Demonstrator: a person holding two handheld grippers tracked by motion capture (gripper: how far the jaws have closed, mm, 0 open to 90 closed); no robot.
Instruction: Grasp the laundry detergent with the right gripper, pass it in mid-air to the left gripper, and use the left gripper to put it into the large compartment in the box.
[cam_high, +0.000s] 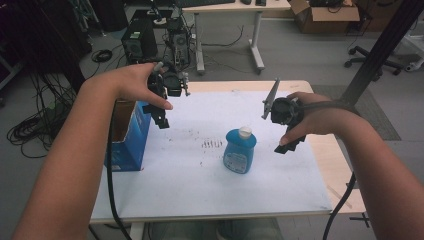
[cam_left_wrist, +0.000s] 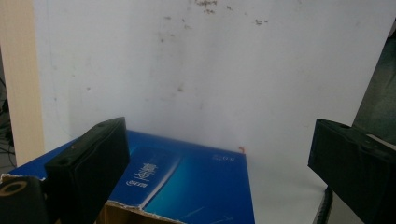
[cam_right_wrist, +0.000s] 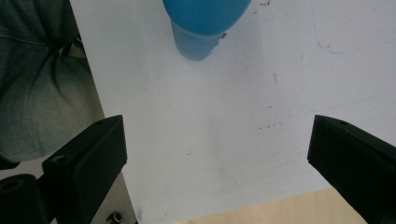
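Hovering above the white table (cam_high: 280, 185), both grippers gaped with nothing between: left gripper (cam_high: 161, 119) over the blue box (cam_high: 131, 142) (seemingly open-topped), right gripper (cam_high: 289, 145) beside the blue bottle (cam_high: 240, 151).

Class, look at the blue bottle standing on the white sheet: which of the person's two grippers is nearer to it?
Right. The right gripper hangs just beside the blue bottle, on its right. The left gripper is farther off, above the blue box at the table's left edge.

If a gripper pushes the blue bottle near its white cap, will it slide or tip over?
The blue bottle stands upright and is taller than its base, so a high push probably tips it. Its plastic looks smooth, so it may slip between the pads.
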